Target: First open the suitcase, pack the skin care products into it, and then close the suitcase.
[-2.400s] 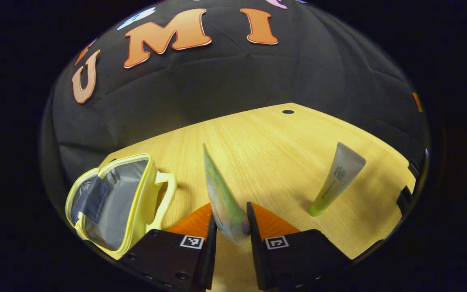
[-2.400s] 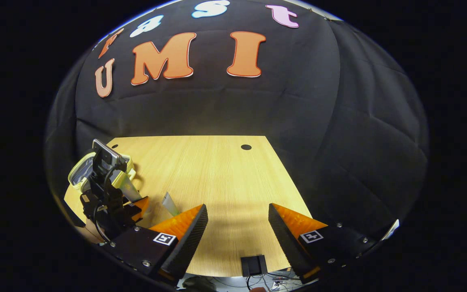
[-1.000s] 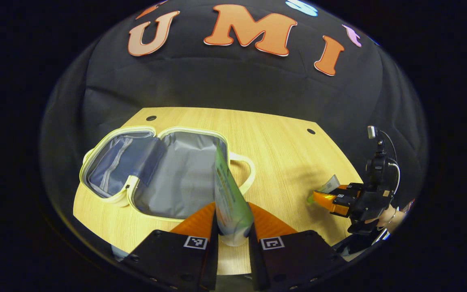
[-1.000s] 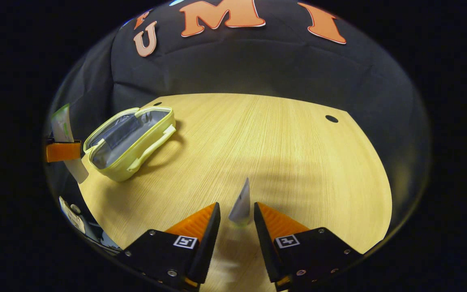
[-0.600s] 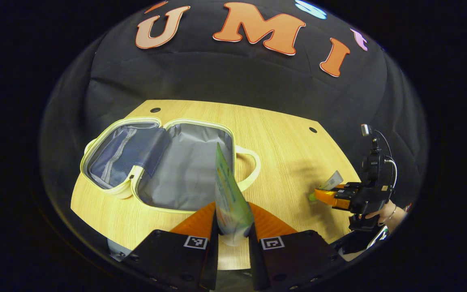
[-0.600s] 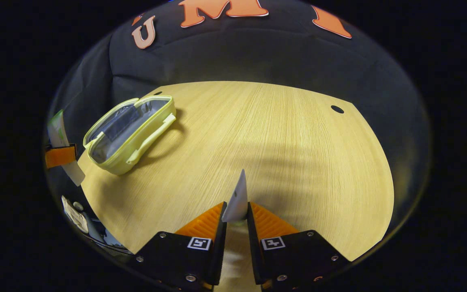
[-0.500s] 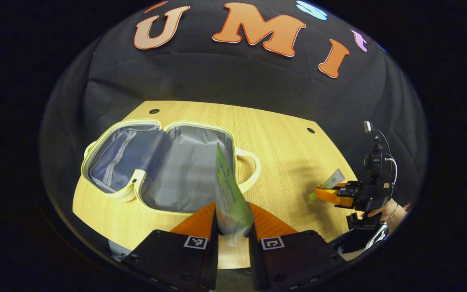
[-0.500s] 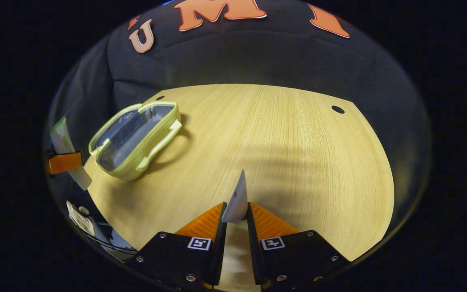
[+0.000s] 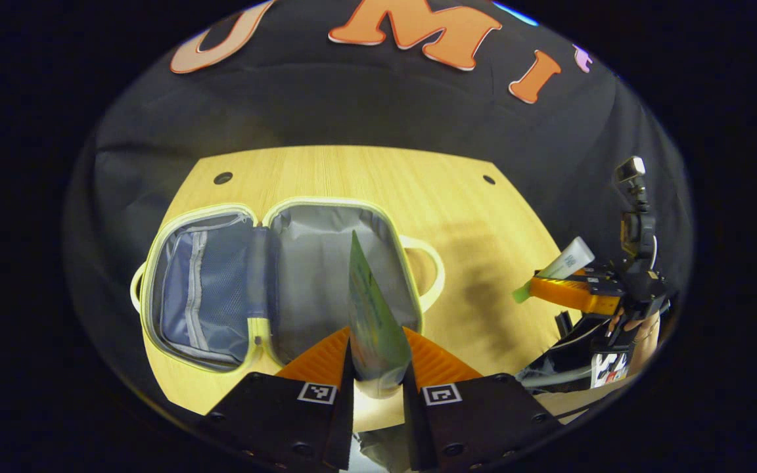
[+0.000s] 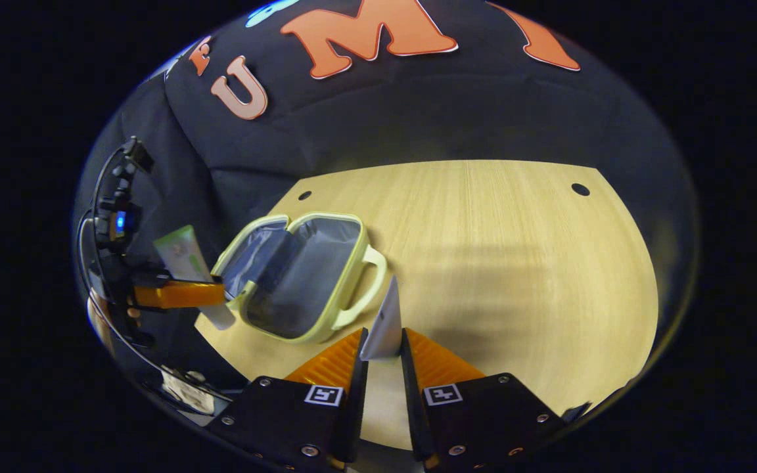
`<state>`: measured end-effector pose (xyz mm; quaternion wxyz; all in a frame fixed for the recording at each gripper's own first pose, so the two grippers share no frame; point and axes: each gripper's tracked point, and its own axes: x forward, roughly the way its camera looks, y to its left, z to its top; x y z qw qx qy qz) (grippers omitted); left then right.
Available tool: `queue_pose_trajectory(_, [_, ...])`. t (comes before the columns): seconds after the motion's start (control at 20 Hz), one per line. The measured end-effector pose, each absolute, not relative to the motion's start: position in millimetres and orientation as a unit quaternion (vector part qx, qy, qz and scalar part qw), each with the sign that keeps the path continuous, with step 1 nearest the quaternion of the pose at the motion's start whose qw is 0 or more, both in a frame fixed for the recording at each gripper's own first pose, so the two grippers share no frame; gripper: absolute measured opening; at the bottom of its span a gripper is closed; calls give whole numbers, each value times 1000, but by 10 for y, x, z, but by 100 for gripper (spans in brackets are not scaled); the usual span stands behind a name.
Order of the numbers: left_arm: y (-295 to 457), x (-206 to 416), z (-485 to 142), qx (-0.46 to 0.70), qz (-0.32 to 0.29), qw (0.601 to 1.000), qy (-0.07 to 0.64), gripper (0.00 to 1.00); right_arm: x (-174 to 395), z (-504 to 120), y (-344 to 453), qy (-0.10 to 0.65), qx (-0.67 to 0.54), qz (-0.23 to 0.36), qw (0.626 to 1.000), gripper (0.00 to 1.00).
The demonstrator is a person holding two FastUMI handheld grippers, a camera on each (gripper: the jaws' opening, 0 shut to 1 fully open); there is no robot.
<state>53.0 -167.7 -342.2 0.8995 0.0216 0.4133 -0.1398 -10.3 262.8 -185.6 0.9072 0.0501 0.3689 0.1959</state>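
A pale yellow suitcase (image 9: 418, 315) lies open on the wooden table (image 9: 378, 171), its grey lining up. My left gripper (image 9: 377, 364) is shut on a green-and-white tube (image 9: 368, 315), held edge-on above the suitcase's near rim. In the right gripper view my right gripper (image 10: 383, 351) is shut on a grey-white tube (image 10: 386, 322), raised off the table just right of the suitcase (image 10: 345, 315) handle. The left gripper view shows that right gripper (image 9: 566, 289) at the far right with its tube (image 9: 566, 259). In the right gripper view the left gripper (image 10: 178, 294) with its tube (image 10: 184, 253) hangs left of the suitcase.
The table (image 10: 516, 263) has two small dark holes near its back corners (image 9: 223, 178) (image 9: 487, 179). Black cloth wall stands behind it. A person's hand (image 9: 641, 328) holds the right gripper at the far right of the left gripper view.
The right gripper closed on the grey-white tube and lifted it off the table toward the suitcase. The left gripper carried its tube over the open suitcase.
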Motion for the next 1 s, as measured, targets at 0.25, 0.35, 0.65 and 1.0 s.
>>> queue_pose_trajectory(0.25, [-1453, 951, -3752, 58, -184, 852, 486, 33, -248, -1941, 2897, 375, 76, 149, 912, 31])
queue_pose_trajectory(0.35, [-1442, 1135, -3898, 87, -193, 837, 504, 33, -330, -1982, 2933, 375, 90, 123, 914, 31])
queue_pose_trajectory(0.65, [-1471, 1355, -4365, 102, -195, 811, 542, 33, -530, -2029, 2937, 386, 109, 71, 913, 31])
queue_pose_trajectory(1.0, [-1413, 1524, -4240, 110, -202, 839, 494, 100, -481, -1999, 3085, 401, 97, 75, 908, 31])
